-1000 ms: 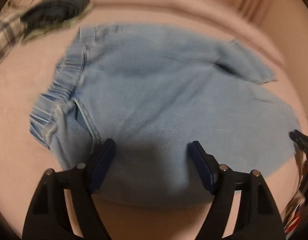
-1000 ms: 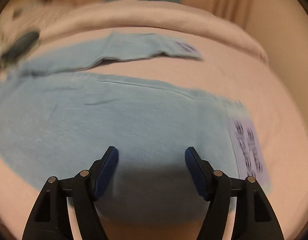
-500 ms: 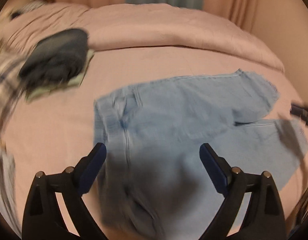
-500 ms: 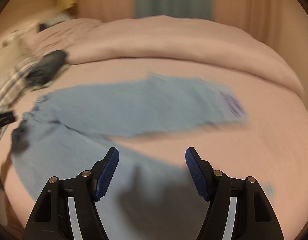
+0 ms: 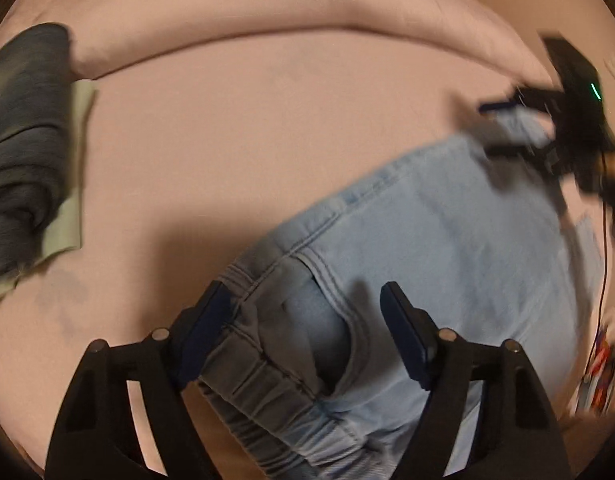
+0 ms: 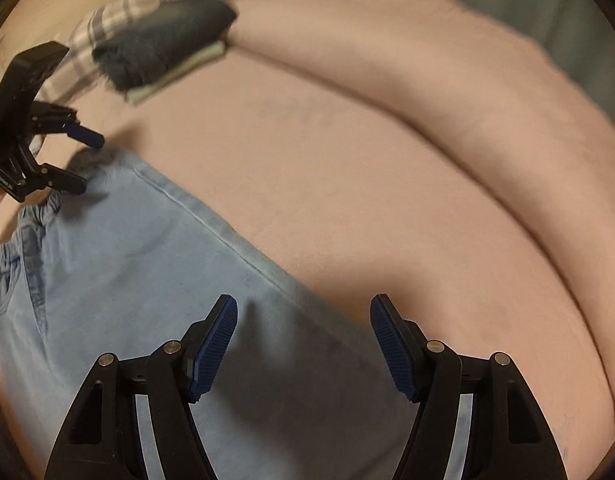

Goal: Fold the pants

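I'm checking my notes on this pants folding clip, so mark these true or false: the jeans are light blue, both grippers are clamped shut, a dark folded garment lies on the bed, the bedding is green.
1. The jeans are light blue. True.
2. Both grippers are clamped shut. False: the left gripper and right gripper both stand open over the denim.
3. A dark folded garment lies on the bed. True.
4. The bedding is green. False: it is pink.

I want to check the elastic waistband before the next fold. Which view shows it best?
The left wrist view: the waistband of the pants lies gathered, close between the left gripper's open jaws. The right wrist view shows only a small, distant piece at its left edge.
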Action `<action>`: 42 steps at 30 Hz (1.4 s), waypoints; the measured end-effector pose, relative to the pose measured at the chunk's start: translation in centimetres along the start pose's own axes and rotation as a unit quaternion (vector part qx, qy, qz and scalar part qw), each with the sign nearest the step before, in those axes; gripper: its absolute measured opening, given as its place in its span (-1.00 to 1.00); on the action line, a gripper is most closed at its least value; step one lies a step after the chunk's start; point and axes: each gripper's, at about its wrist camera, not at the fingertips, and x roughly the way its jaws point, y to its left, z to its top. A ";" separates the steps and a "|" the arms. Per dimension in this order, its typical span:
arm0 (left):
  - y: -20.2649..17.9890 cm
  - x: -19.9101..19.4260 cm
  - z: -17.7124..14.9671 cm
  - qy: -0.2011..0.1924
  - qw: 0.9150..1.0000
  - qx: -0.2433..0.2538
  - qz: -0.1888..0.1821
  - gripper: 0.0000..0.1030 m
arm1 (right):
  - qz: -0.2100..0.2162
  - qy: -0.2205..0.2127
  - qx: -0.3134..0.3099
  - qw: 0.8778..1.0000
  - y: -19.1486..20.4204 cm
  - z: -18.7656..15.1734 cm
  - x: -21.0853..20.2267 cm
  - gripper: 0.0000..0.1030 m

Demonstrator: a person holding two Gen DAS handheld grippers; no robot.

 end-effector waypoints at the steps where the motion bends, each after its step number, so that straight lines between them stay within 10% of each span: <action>1: -0.1 0.5 0.1 0.011 1.000 0.017 0.003 0.43 | 0.002 0.017 -0.007 1.000 -0.3 0.3 0.7 0.34; 5: -0.5 1.3 0.1 0.036 0.998 0.055 0.011 0.23 | 0.034 0.080 -0.025 0.996 -0.6 0.5 3.5 0.19; 7: 0.0 0.8 0.1 0.031 0.998 0.053 0.031 -0.44 | 0.044 0.079 -0.056 0.994 0.9 0.4 3.0 -0.47; 8: 0.5 0.4 -0.1 0.028 0.998 0.040 0.025 -0.45 | 0.027 0.078 -0.079 0.993 1.8 0.2 2.7 -0.85; 12: -1.2 -0.8 -0.7 0.001 0.998 0.063 0.028 -0.90 | -0.018 0.073 -0.119 0.990 3.8 0.2 2.1 -0.87; 21: -2.0 0.3 0.4 0.001 0.999 0.035 0.036 -0.77 | -0.067 0.071 -0.092 0.991 4.2 1.0 4.4 -0.87; 25: -2.4 -0.6 1.0 -0.023 0.998 0.042 0.043 0.64 | -0.033 0.047 -0.051 0.997 2.8 2.0 3.0 0.00; 29: -2.8 1.0 1.5 0.007 0.999 0.051 0.006 0.53 | -0.024 0.055 -0.036 0.998 2.1 2.7 3.8 0.16; 32: -2.7 4.2 1.4 0.073 0.993 0.089 0.030 0.04 | -0.021 0.086 -0.046 0.995 1.6 4.0 6.0 0.16; 38: -2.3 4.2 1.5 0.059 0.996 0.068 -0.021 -0.15 | 0.006 0.096 -0.033 0.995 1.4 3.8 8.5 0.16; 42: -2.3 3.6 1.9 0.038 0.997 0.072 -0.010 -0.25 | 0.013 0.096 -0.049 0.994 0.1 1.7 6.7 -0.55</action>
